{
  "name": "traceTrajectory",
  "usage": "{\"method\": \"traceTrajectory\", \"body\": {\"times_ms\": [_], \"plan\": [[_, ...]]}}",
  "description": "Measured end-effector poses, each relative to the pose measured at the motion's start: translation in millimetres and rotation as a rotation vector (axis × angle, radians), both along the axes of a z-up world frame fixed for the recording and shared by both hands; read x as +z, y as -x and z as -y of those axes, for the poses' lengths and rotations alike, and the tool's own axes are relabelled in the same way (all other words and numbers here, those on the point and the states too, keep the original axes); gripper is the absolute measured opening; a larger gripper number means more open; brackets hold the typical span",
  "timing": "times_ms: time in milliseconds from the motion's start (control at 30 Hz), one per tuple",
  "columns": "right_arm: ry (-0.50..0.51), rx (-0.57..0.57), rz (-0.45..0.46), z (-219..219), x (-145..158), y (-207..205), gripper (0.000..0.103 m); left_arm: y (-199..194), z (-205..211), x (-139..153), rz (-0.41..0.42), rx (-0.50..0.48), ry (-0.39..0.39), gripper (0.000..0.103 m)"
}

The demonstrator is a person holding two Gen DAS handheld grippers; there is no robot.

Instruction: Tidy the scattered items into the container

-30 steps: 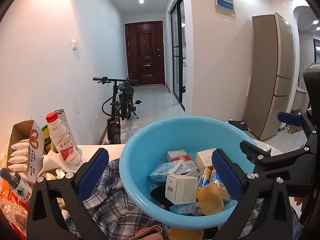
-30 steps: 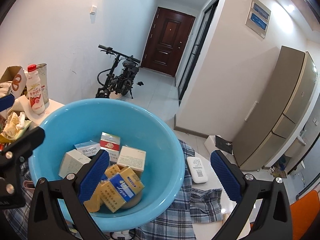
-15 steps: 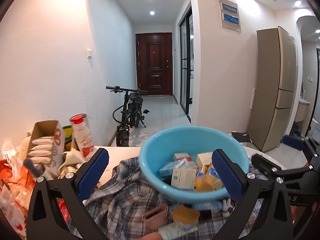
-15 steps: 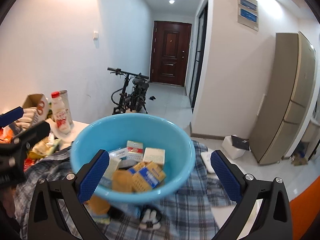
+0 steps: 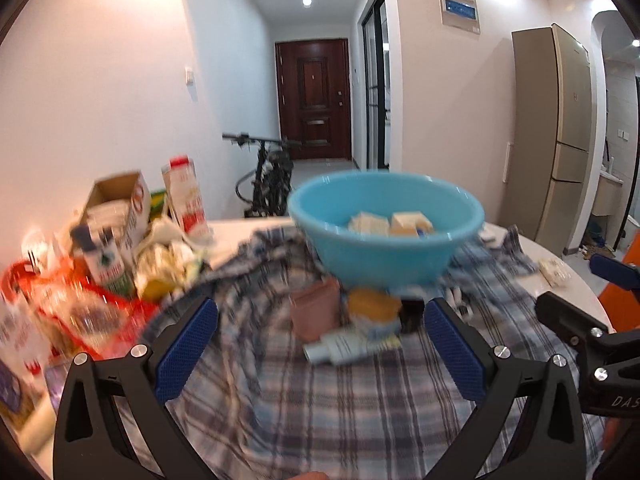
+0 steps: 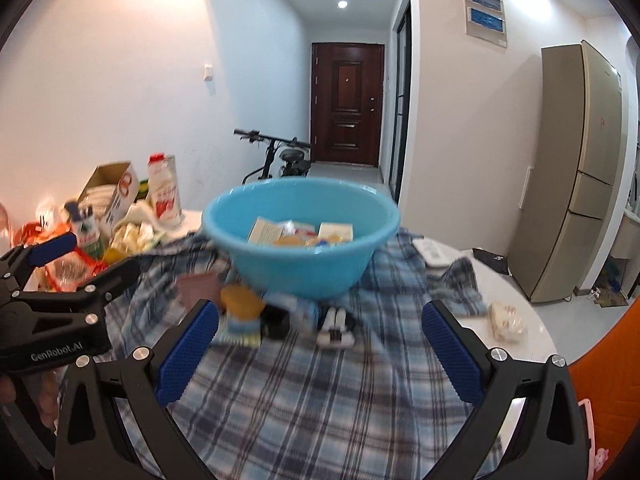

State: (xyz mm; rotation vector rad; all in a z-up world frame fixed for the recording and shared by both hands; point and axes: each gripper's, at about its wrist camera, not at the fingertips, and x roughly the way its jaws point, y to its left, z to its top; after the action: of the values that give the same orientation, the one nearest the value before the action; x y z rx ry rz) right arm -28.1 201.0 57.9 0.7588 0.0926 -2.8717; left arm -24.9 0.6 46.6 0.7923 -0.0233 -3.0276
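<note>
A light blue basin (image 5: 384, 248) (image 6: 300, 256) stands on a plaid cloth (image 5: 360, 400) (image 6: 320, 392) and holds several small boxes. In front of it lie a pink case (image 5: 316, 312) (image 6: 198, 289), a yellow soap-like block (image 5: 374, 306) (image 6: 240, 300), a white tube (image 5: 340, 346), a black item (image 6: 276, 320) and a small white item (image 6: 336, 326). My left gripper (image 5: 320, 356) is open and empty, back from these items. My right gripper (image 6: 318, 352) is open and empty, also back from them. The left wrist view is blurred.
At the left stand a milk carton (image 6: 164, 192), an open cardboard box (image 6: 112, 192), a small bottle (image 6: 86, 226) and red packaging (image 5: 80, 312). A white remote (image 6: 434, 252) and a wrapped snack (image 6: 506, 320) lie at the right. A fridge (image 6: 576, 176) and a bicycle (image 6: 280, 160) stand beyond.
Both grippers have pulled back and down from above the basin. The basin now looks farther away, and the loose items in front of it have come into view.
</note>
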Motion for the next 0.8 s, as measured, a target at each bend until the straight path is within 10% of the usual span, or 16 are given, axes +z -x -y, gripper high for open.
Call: {"method": "traceTrajectory", "body": {"times_ms": [800], "plan": [[0.011, -0.008, 0.115, 0, -56, 8, 0.103, -10, 3, -44, 0.094, 0.006, -0.041, 0.103]]}}
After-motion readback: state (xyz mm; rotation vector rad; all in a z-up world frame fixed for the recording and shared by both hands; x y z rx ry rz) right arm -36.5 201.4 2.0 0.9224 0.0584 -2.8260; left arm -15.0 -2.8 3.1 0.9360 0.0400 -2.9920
